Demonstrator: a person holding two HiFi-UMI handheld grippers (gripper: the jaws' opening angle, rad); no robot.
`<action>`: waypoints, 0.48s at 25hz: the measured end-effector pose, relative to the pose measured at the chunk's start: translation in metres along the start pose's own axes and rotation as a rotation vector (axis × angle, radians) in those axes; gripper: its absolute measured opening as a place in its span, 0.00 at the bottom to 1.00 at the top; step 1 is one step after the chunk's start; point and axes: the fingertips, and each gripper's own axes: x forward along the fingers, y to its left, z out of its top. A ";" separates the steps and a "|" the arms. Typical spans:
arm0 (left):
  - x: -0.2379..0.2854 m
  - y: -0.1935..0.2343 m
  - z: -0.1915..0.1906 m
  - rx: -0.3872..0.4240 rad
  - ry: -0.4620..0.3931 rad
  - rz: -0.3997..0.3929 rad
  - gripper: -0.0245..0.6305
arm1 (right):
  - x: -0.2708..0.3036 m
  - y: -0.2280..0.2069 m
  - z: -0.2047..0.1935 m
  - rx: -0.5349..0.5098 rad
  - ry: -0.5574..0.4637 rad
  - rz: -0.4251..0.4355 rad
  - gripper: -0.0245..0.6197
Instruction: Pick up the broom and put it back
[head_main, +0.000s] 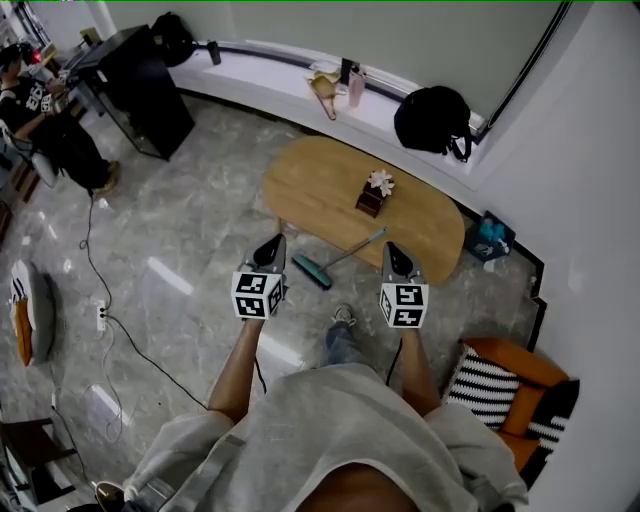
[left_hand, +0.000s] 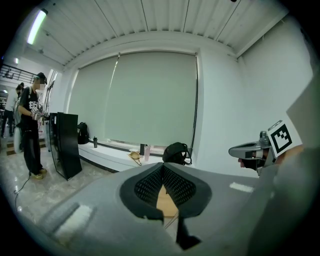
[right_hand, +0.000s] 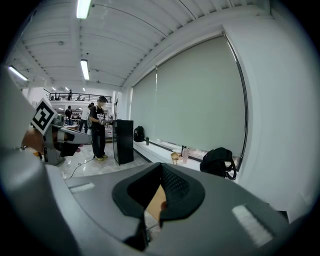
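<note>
Teal bristles mark the broom (head_main: 312, 271) on the grey stone floor (head_main: 180, 230). Its head lies between my two grippers, and its thin pale handle runs toward 2 o'clock to the near edge of the oval wooden table (head_main: 320, 180). Whether the handle's tip rests against that edge or passes under it, I cannot tell from the head view.

My left gripper (head_main: 273, 244) hovers at 10 o'clock of the brush head, jaws clenched tip to tip with nothing between them. My right gripper (head_main: 396, 250) hangs at 3 o'clock, near the handle's far end, also clenched and empty. Both point out over the table toward the window ledge (head_main: 270, 78), where a black backpack (head_main: 432, 118) sits at 1 o'clock. Neither gripper touches the broom.

I judge the broom light and stiff: a slim rod that will not bend, made end-heavy by its small head. The smooth handle could roll or slip in the pads. I would open the jaws and take it low on the handle, close above the head where the weight sits, then steady the upper handle with the other gripper. The bristles are soft and give no firm hold.
</note>
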 end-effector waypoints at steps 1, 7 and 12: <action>0.012 0.000 0.006 0.001 0.001 0.003 0.04 | 0.011 -0.009 0.004 0.000 0.001 0.006 0.04; 0.084 0.007 0.035 0.002 0.006 0.035 0.04 | 0.078 -0.059 0.028 0.001 -0.004 0.042 0.04; 0.134 0.008 0.047 0.001 0.024 0.058 0.04 | 0.124 -0.095 0.035 0.010 0.001 0.069 0.04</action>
